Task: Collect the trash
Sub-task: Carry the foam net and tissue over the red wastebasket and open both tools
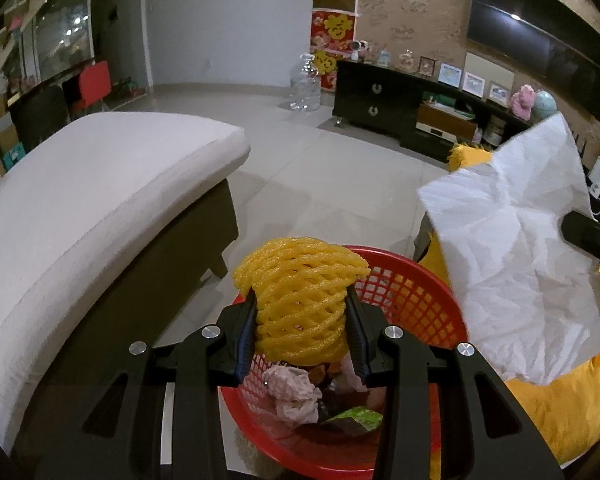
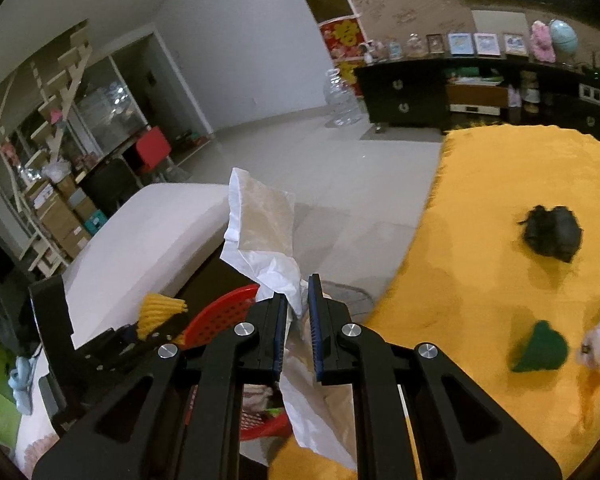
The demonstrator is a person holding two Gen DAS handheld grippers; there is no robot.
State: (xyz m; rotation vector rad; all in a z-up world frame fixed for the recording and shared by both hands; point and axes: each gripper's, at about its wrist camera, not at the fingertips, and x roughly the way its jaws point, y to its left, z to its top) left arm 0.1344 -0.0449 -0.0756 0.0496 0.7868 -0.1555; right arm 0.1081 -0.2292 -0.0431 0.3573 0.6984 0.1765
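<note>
The left gripper point(image 1: 302, 312) squeezes a yellow foam net point(image 1: 300, 296) over the red basket point(image 1: 420, 304), ready to drop it in. The right gripper point(image 2: 298, 320) pinches a white paper bag point(image 2: 260, 220) for the same bin.

The room is rather dim with a cool, grey indoor light, and both fisheye views have dark rounded corners and bend straight lines strongly near the edges. A small bright glare shows on the dark screen point(image 1: 540, 36) at the upper right of the left wrist view. In the right wrist view the small things point(image 2: 540, 348) on the yellow cloth point(image 2: 480, 208) look smeared and soft, and fine grain covers the shadows.
</note>
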